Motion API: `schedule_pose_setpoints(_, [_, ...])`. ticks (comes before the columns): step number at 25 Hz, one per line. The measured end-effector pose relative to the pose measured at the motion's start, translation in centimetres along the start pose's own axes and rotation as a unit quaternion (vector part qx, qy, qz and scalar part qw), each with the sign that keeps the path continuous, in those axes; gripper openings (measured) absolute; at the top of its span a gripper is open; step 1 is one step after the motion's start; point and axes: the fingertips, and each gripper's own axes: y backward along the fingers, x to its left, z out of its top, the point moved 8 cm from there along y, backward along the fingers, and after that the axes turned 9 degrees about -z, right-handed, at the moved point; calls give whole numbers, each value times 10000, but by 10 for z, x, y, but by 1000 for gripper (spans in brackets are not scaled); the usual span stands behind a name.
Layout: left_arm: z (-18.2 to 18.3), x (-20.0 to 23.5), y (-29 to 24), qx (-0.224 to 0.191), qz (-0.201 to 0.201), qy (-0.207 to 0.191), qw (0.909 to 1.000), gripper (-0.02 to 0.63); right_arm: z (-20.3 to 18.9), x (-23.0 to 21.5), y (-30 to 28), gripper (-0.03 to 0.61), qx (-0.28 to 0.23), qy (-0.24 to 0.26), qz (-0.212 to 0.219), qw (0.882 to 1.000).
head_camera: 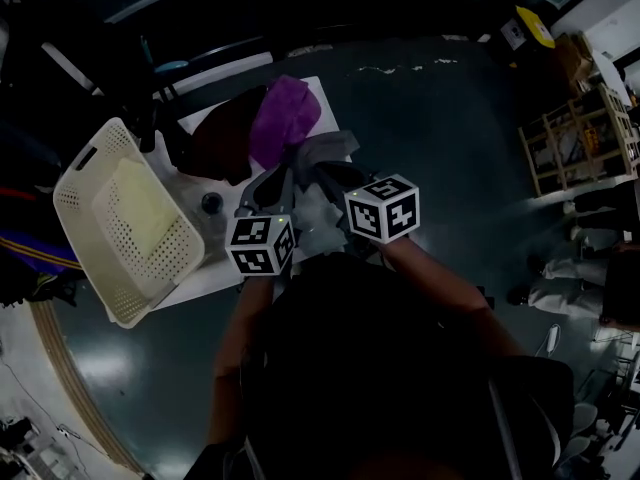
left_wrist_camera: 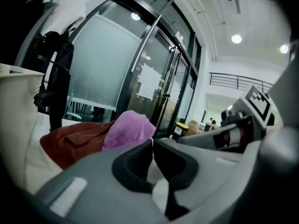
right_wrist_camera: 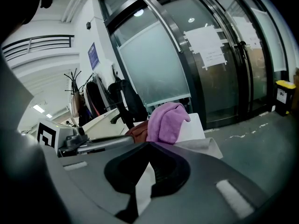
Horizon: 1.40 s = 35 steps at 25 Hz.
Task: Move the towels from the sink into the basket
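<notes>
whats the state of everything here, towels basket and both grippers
left gripper: shut, pinching the grey towel
right gripper: shut on the same grey towel
grey towel: held by both grippers, not yet in the basket
purple towel: crumpled on top of the brown towel, untouched
brown towel: heaped under the purple towel
basket: holds one yellow towel
yellow towel: lying flat in the basket

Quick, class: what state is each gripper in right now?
Left gripper: closed, nothing clearly held.
Right gripper: closed, nothing clearly held.
</notes>
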Motion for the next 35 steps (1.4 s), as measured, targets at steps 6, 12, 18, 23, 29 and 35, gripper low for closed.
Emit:
schedule_pose_setpoints(6, [1,10,-15,122,440,-34,9990,83,13,-12,-7,-6,-53,31,155,9999])
schedule_pose_setpoints(12, [2,17,-27,157,793,-66,9967,155,19,-21,-10,-6,34,89,300,9995])
schedule_pose_setpoints(18, [3,20,-42,174,934,-26,9955,221,19,-34,-17,-6,143,84,414,9990])
schedule_pose_setpoints(23, [3,29,-53,288,1090,-43,9936,283,19,-41,-26,-6,240,25,534,9983])
schedule_pose_setpoints(29, [6,39,-72,420,1273,-91,9909,301,21,-49,-37,-6,351,21,612,9975])
schedule_pose_setpoints(35, [7,44,-86,477,1373,-118,9893,293,22,-59,-43,-6,390,-16,587,9975])
